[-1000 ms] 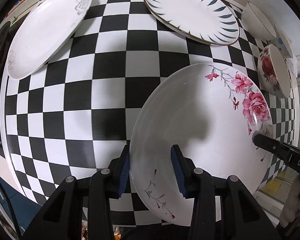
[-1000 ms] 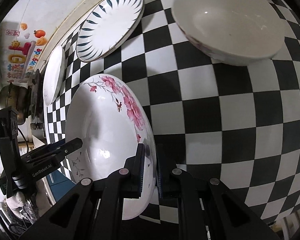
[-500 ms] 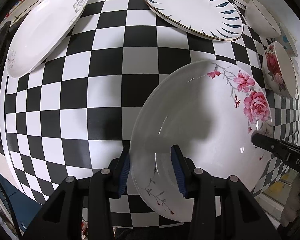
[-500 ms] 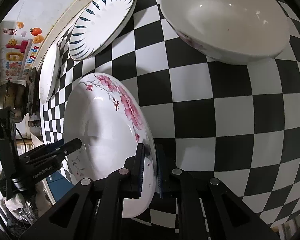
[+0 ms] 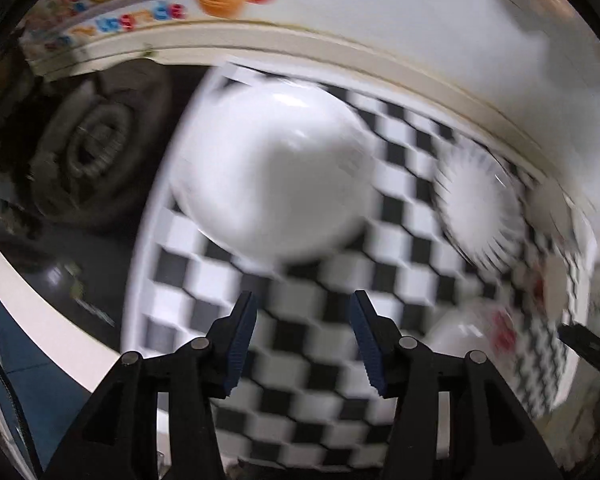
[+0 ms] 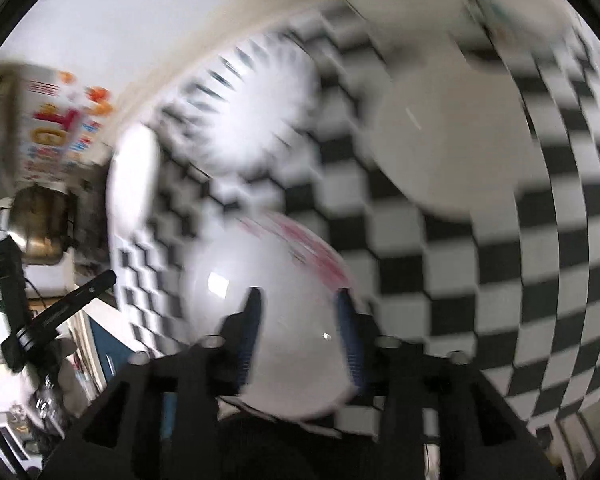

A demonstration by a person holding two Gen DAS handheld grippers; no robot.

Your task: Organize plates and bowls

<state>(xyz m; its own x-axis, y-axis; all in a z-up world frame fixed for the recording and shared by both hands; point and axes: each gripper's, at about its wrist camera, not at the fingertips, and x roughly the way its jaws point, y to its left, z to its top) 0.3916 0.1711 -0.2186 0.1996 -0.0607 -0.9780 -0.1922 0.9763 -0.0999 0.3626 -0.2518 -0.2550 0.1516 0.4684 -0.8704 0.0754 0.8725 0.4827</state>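
Both hand-held grippers [image 5: 302, 336] off floral plate [image 6: 268, 320].

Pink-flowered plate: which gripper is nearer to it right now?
Right. The right gripper hovers directly over the pink-flowered plate, jaws opening. The left gripper points at bare checkered cloth, nearer the plain white plate.

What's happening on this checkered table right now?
A person with a gripper in each hand is sorting dishes. Both grippers' jaws are opening. The left gripper has nothing between its fingers and faces a plain white plate. The right gripper hangs over the pink-flowered plate, pads clear of it. A blue-leaf plate and a white bowl sit farther back; both views are blurred.
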